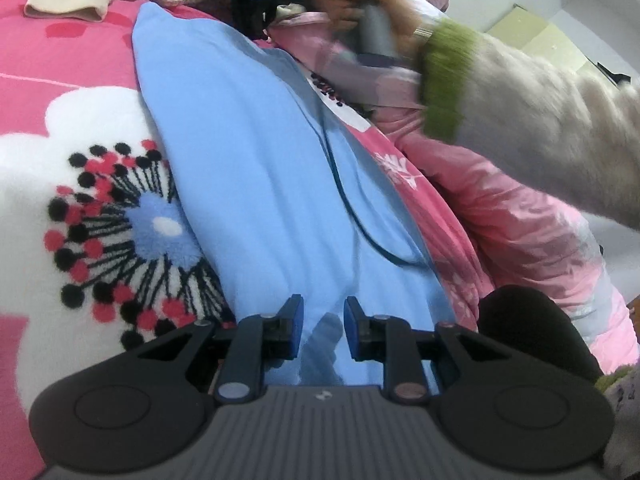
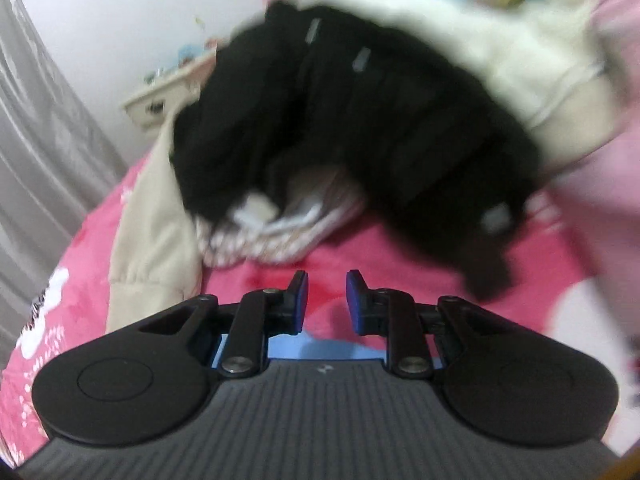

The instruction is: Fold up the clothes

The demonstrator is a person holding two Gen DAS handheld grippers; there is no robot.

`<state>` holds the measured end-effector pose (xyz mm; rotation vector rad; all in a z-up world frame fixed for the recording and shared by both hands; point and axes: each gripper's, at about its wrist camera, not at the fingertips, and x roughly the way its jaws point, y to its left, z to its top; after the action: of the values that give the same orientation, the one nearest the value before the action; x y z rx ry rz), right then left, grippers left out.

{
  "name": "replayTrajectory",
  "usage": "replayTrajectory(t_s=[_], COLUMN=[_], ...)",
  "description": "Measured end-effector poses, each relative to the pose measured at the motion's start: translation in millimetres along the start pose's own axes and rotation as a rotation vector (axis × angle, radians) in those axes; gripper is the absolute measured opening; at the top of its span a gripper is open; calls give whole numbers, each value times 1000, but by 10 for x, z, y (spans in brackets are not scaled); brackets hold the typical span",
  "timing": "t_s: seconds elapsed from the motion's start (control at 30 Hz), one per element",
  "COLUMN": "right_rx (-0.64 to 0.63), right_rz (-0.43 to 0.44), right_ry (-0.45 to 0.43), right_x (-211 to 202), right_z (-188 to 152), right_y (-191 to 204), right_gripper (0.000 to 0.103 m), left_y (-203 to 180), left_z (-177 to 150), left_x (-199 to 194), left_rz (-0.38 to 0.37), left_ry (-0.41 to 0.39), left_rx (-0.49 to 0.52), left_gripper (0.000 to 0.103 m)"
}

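Lying lengthwise: the blue garment (image 1: 256, 168) is spread on the pink flowered blanket (image 1: 72, 60), running from just ahead of the left gripper up toward the clothes heap at the far end.
Blue garment, detail: smooth, with a few soft creases and a dark cord (image 1: 352, 208) curving across the side away from the big flower.
Left gripper (image 1: 322, 320): low over the near end of the blue garment, its blue-padded fingers (image 1: 295, 316) a little apart with nothing between them; whether they touch the cloth I cannot tell.
Right gripper (image 2: 326, 294): above bare pink blanket (image 2: 360, 256) just short of the heap, jaws a little apart, nothing between them; a strip of blue cloth (image 2: 320, 346) shows close under its body.
Black garment (image 2: 360, 128): crumpled on top of the heap, beyond the blue garment's far end, blurred.
Cream clothes (image 2: 520, 76): bunched behind and beside the black garment.
Beige garment (image 2: 152, 220): draped down the side of the heap, next to a striped piece (image 2: 280, 236) that lies under the black garment's edge.
Pink quilted jacket (image 1: 520, 232): bunched along the corded side of the blue garment.
Person's sleeve (image 1: 540, 120): cream and fuzzy with a green cuff (image 1: 444, 84), reaching across above the pink jacket; blurred.
Big flower (image 1: 120, 224): white, with black and red dots, on the blanket beside the blue garment.
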<state>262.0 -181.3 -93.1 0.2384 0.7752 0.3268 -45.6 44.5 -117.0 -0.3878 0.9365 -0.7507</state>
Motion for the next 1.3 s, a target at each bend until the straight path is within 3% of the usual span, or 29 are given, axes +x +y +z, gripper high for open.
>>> replayTrajectory(t_s=[0.23, 0.33, 0.43, 0.57, 0.67, 0.8, 0.97, 1.07, 1.17, 1.3], right_rx=[-16, -78, -136, -169, -157, -145, -148, -115, -192, -106], right_rz=[78, 40, 14, 25, 85, 88, -40, -71, -83, -53], right_ry=[-130, -195, -88, 209, 427, 597, 824, 955, 934, 749], right_x=[-1884, -2761, -3224, -3056, -2625, -2231, -2374, -2622, -2776, -2742], right_z=[201, 241, 138, -529, -1257, -1989, -2677, -2965, -2972, -2653], right_y=[-594, -740, -770, -541, -293, -69, -81, -96, 51, 149], right_gripper=[24, 31, 33, 33, 31, 30, 30, 30, 28, 29], left_y=[-78, -181, -346, -552, -710, -824, -801, -757, -709, -624], left_z=[9, 10, -44, -146, -283, -571, -897, -991, -1022, -1008], left_x=[-66, -106, -166, -140, -96, -52, -195, -319, -463, -642], left_rz=[39, 80, 108, 125, 131, 128, 92, 49, 33, 75], left_ry=[7, 6, 11, 33, 61, 151, 238, 296, 316, 257], left_rx=[58, 96, 143, 183, 224, 288, 284, 258, 239, 185], left_gripper=[30, 30, 31, 30, 29, 29, 29, 29, 29, 29])
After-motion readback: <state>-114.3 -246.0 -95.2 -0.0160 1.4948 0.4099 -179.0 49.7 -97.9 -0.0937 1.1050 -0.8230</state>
